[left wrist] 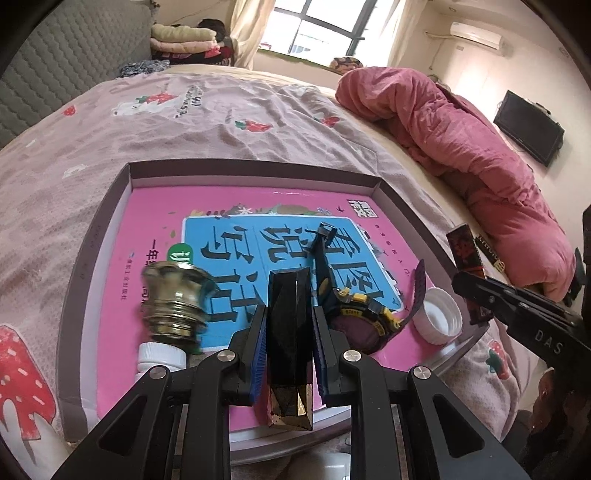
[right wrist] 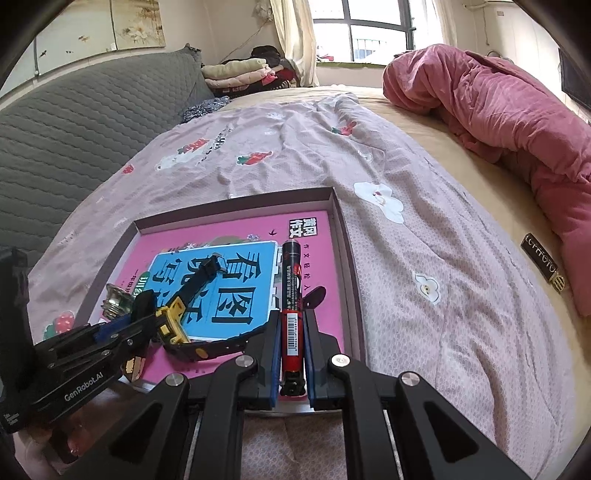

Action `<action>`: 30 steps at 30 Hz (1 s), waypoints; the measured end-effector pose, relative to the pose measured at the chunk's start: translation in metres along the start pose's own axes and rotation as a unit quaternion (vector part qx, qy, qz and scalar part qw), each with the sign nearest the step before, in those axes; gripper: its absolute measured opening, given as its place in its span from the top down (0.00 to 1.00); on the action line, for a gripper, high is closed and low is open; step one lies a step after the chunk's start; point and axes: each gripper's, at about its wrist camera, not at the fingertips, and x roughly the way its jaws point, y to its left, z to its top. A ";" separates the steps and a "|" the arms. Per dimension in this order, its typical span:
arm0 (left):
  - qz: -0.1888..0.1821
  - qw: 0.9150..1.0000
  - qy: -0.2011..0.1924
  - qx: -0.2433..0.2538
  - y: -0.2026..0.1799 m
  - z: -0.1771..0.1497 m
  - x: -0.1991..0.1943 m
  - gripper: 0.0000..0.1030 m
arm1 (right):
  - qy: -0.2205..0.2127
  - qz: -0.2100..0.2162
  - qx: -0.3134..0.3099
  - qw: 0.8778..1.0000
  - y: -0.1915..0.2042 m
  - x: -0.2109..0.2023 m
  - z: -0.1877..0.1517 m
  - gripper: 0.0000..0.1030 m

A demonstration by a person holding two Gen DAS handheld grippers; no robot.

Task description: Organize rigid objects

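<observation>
While over tray point(left wrist: 380, 188) | left fingers point(left wrist: 258, 339) clamp black faceted case point(left wrist: 288, 317) | right fingers point(right wrist: 273, 347) clamp red battery point(right wrist: 292, 314)

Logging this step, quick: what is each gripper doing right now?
Left gripper: closed on a black and gold faceted tube.
Right gripper: closed on a red and black battery.

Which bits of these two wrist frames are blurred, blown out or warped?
Left wrist: metal bottle top is motion-smeared, while the black faceted tube in the left tongs is sharp; window blown out; tray rim bowed by the fisheye. Right wrist: red battery in the right tongs is crisp; window overexposed; corners vignetted black.
</observation>
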 end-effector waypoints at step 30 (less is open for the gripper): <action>0.003 1.000 -0.004 -0.002 0.010 0.002 -0.004 0.78 | 0.041 -0.015 -0.025 0.999 0.010 0.024 -0.006 0.90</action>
